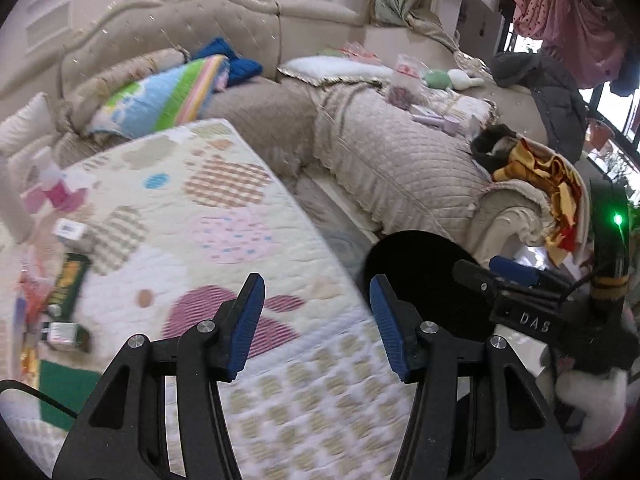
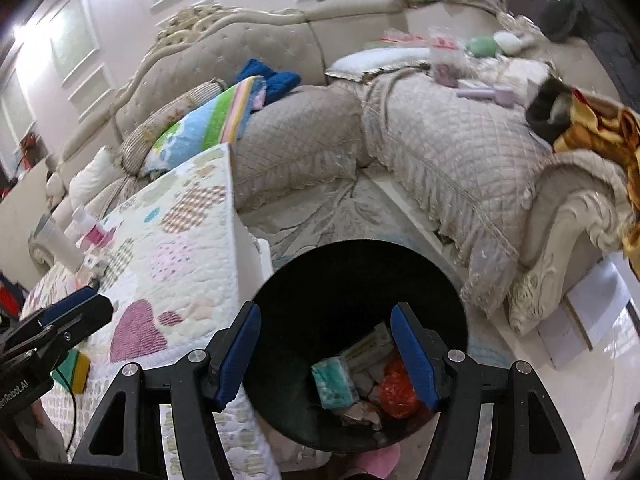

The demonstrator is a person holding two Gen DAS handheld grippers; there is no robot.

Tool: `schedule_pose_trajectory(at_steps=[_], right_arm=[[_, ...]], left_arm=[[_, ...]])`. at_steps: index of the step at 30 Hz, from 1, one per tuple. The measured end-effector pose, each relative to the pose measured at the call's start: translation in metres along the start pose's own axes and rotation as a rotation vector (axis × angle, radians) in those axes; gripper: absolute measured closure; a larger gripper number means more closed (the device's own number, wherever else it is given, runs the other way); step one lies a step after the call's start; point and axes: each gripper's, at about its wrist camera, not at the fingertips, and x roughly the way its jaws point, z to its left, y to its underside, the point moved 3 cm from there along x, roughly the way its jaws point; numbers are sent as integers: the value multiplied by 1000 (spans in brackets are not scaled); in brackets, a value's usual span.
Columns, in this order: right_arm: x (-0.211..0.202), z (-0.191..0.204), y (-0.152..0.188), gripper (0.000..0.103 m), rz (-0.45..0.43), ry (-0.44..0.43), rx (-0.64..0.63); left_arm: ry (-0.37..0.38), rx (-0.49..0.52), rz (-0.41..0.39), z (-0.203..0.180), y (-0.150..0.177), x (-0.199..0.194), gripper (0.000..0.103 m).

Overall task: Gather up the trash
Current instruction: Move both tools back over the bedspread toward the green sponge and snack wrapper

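My left tongs (image 1: 317, 304) hang with their blue pads apart and nothing between them, above the edge of the desk's patchwork quilt (image 1: 224, 216). My right tongs (image 2: 325, 338) are also spread wide and empty, poised directly over the black trash bin (image 2: 288, 292) that stands on the floor just beside the desk. Inside the bin I see a teal tissue pack (image 2: 333, 382), a crumpled red wrapper (image 2: 394, 394) and a pale carton (image 2: 370, 346). More litter lies at the quilt's far left: a dark green packet (image 1: 68, 280) and a small box (image 1: 66, 336). A beige quilted sofa (image 1: 400, 160) runs behind.
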Motion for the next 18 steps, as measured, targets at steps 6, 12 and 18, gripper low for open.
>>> schedule_pose_trajectory(at_steps=[6, 12, 18], right_arm=[[8, 36, 1, 38, 12, -39, -54], [15, 77, 3, 38, 24, -75, -122], [25, 122, 6, 38, 52, -133, -185]], left_arm=[[-35, -37, -2, 34, 16, -19, 50], [-82, -97, -20, 76, 24, -43, 50], [-145, -150, -44, 119, 29, -71, 50]])
